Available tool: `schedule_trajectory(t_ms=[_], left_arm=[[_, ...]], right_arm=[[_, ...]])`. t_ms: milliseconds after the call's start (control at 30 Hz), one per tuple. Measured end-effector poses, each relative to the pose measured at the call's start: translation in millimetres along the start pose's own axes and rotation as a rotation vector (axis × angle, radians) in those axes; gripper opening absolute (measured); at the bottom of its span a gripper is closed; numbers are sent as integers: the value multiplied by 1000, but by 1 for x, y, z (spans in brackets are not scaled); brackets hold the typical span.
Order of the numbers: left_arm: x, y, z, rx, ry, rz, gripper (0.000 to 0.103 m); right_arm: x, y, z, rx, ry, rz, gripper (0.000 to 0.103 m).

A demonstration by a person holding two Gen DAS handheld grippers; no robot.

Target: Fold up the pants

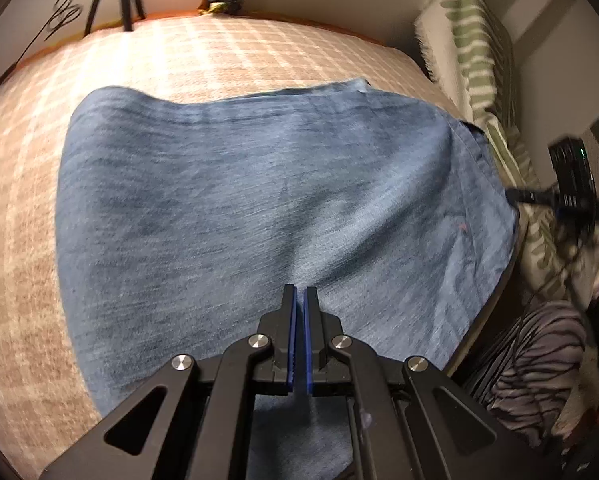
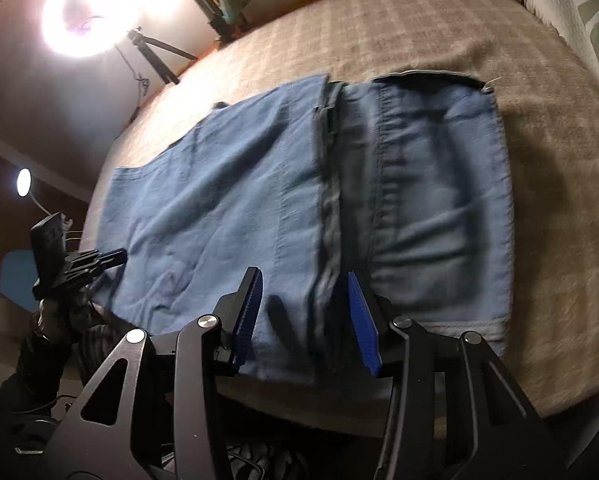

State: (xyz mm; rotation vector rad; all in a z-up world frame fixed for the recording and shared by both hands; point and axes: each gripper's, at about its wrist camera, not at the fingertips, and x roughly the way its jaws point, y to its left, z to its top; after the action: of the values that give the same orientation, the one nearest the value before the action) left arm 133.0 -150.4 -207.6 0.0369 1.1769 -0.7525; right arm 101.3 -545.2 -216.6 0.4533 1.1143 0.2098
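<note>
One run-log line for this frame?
stage: pants folded on bed | left claw: shut, empty | right claw: open over near edge, no grip

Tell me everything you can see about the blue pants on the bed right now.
The pants are faded blue denim, lying flat and already folded into a broad rectangle on a beige checked blanket. A dark seam line marks where one layer's edge overlaps the other, and soft wrinkles run across the part beyond it. One edge reaches the near side of the bed. The right gripper hovers over that seam, jaws open, not pinching fabric. The left gripper is shut above the cloth; contact is unclear.
</note>
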Motion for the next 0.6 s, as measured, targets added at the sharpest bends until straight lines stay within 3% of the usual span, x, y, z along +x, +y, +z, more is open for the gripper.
schedule_trajectory(t_ms=[67, 100, 133, 267, 600], left_arm=[[-4, 0, -1, -11, -14, 13, 1], [-8, 1, -2, -20, -29, 25, 1], [-10, 1, -3, -27, -38, 29, 1], [-21, 3, -10, -48, -70, 50, 1], [-30, 14, -17, -75, -93, 49, 1]], right_arm=[[1, 11, -2, -31, -15, -55, 37], [2, 15, -2, -41, -15, -79, 18], [2, 17, -1, -36, -16, -69, 12], [-3, 30, -1, -56, -51, -80, 10], [-4, 49, 4, -82, -12, -301, 8]])
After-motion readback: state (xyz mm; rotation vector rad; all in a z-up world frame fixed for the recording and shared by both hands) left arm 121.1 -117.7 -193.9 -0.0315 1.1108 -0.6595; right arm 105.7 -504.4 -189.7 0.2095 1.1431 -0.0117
